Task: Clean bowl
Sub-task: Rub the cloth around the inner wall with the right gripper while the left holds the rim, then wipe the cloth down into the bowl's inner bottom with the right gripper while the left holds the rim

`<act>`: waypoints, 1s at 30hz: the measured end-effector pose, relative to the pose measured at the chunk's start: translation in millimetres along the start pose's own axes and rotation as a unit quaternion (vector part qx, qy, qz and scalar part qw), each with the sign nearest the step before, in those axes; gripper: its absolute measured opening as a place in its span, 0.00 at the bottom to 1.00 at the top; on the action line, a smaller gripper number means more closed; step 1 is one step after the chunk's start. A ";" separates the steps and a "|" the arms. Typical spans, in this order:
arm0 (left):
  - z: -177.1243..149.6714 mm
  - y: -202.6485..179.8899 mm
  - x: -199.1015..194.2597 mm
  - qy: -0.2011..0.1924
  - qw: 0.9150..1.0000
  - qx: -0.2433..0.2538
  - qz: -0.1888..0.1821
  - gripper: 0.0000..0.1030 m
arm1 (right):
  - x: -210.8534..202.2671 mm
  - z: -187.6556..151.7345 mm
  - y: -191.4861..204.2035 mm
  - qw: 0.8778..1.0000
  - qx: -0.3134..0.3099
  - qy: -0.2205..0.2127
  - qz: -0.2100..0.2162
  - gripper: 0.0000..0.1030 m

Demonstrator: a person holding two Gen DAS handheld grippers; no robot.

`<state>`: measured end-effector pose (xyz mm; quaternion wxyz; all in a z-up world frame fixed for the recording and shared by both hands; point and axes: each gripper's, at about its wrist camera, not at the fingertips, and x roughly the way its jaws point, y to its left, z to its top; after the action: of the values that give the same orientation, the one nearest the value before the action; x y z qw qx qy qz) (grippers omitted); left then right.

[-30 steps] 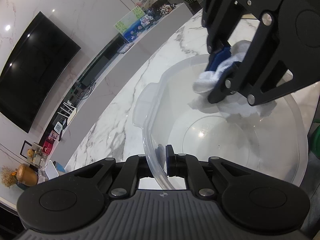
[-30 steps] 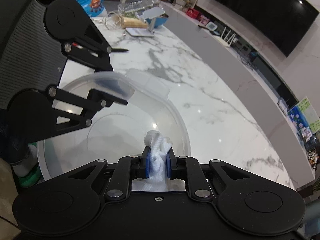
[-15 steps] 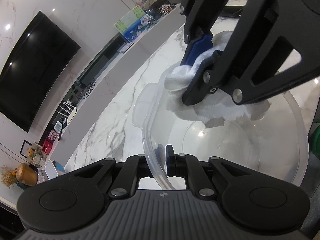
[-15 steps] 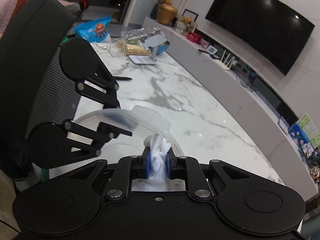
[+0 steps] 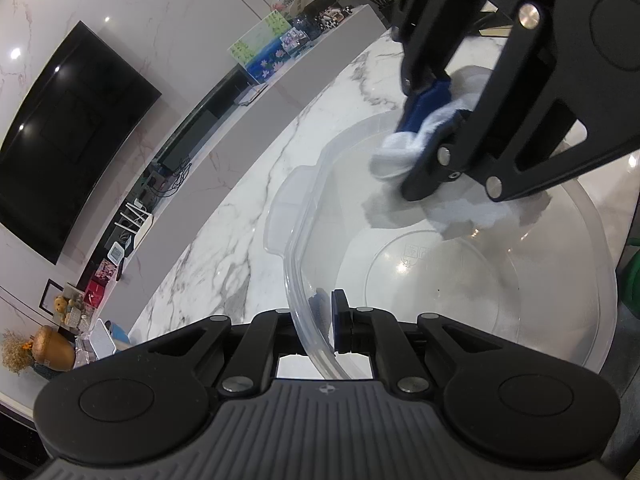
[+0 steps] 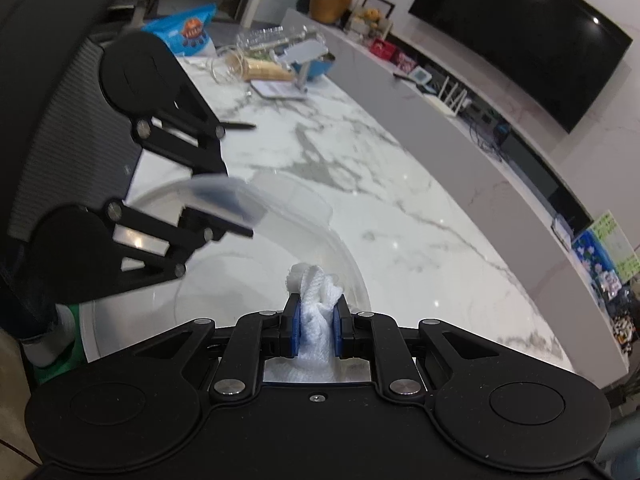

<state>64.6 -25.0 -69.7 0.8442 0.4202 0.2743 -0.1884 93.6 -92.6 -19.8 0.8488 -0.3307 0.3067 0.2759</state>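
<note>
A clear plastic bowl (image 5: 472, 280) sits tilted on the white marble counter (image 5: 240, 216). My left gripper (image 5: 325, 320) is shut on the bowl's near rim, one pad on each side of the wall. My right gripper (image 6: 316, 320) is shut on a white cloth (image 6: 316, 304). In the left wrist view that gripper (image 5: 424, 128) comes down from the upper right and presses the cloth (image 5: 472, 208) against the bowl's far inner wall. In the right wrist view the bowl (image 6: 256, 248) lies below the cloth, with the left gripper (image 6: 224, 208) clamped on its far rim.
At the counter's far end lie a blue snack bag (image 6: 188, 32), a glass jar (image 6: 228, 68), a phone stand (image 6: 300, 64) and a black pen (image 6: 240, 125). A low grey wall shelf (image 6: 460, 148) runs along the counter under a wall TV (image 6: 520, 36).
The right gripper with the cloth was lifted toward the bowl's rim half a second ago; now it is back down against the far inner wall. The left gripper still holds the rim.
</note>
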 end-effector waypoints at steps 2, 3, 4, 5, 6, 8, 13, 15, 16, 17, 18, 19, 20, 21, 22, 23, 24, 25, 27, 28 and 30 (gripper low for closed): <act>0.1 -0.7 0.1 0.000 1.000 0.000 0.001 0.06 | 3.0 -1.2 0.4 1.000 0.001 0.011 0.002 0.12; 1.0 -0.5 0.1 0.000 1.000 -0.001 0.001 0.06 | 4.4 -1.8 0.5 1.000 0.001 0.016 0.004 0.12; 1.6 -0.5 0.1 0.001 1.000 -0.001 0.001 0.06 | 6.4 -2.7 1.0 1.000 0.001 0.025 0.006 0.12; 1.9 -0.8 0.0 0.001 1.000 -0.001 0.001 0.06 | 8.1 -3.4 1.4 0.999 0.001 0.032 0.008 0.12; 2.1 -1.1 -0.1 0.001 1.000 -0.001 0.001 0.06 | 9.8 -4.2 1.7 0.999 0.002 0.039 0.012 0.12; 2.6 -1.7 -0.2 0.001 1.000 -0.001 0.001 0.06 | 12.8 -6.0 2.8 0.999 0.002 0.050 0.019 0.12; 2.9 -1.9 -0.1 0.001 1.000 -0.001 0.001 0.06 | 18.3 -8.5 6.1 0.997 0.000 0.069 0.033 0.13; 3.1 -2.0 -0.1 0.001 1.000 -0.001 0.000 0.06 | 20.1 -9.4 7.5 0.996 -0.001 0.076 0.040 0.13; 3.3 -2.2 -0.1 0.001 1.000 -0.001 0.000 0.06 | 21.0 -10.4 9.3 0.996 -0.004 0.081 0.045 0.13; 3.5 -2.4 -0.2 0.001 1.000 0.000 -0.001 0.06 | 21.5 -11.2 10.5 0.995 -0.006 0.084 0.048 0.13; 3.6 -2.4 -0.3 0.000 1.000 0.000 -0.001 0.06 | 21.5 -11.5 11.3 0.995 -0.007 0.086 0.051 0.13; 3.7 -2.4 -0.5 0.000 1.000 0.000 -0.001 0.06 | 21.9 -12.2 12.4 0.994 -0.008 0.090 0.055 0.13; 3.8 -2.5 -0.5 0.000 1.000 0.000 -0.002 0.06 | 22.2 -12.9 13.4 0.994 -0.009 0.093 0.058 0.13; 3.9 -2.5 -0.6 0.000 1.000 0.000 -0.002 0.06 | 22.1 -13.4 13.7 0.994 -0.010 0.095 0.060 0.13; 4.0 -2.5 -0.6 0.000 1.000 0.000 -0.003 0.06 | 22.1 -14.1 14.2 0.993 -0.011 0.097 0.062 0.13; 4.1 -2.4 -0.6 0.000 1.000 0.000 -0.003 0.06 | 22.1 -14.6 14.7 0.993 -0.012 0.100 0.064 0.13; 4.1 -2.5 -0.5 0.000 1.000 0.000 -0.003 0.06 | 22.0 -14.5 14.6 0.993 -0.012 0.101 0.065 0.13; 4.0 -2.6 -0.5 0.000 1.000 0.000 -0.004 0.06 | 21.6 -14.2 14.6 0.993 -0.012 0.101 0.065 0.13; 3.8 -2.6 -0.2 0.001 1.000 0.000 -0.004 0.07 | 20.7 -13.6 14.5 0.993 -0.011 0.102 0.065 0.13; 3.6 -2.6 0.1 0.002 1.000 0.000 -0.004 0.07 | 20.3 -13.5 14.3 0.993 -0.011 0.101 0.063 0.13; 3.2 -2.7 0.5 0.003 1.000 0.000 -0.004 0.07 | 19.8 -12.9 14.1 0.993 -0.010 0.099 0.061 0.13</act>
<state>64.5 -29.2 -70.1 0.8424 0.4199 0.2785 -0.1909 92.8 -87.9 -46.8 0.7927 -0.3450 0.4060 0.2961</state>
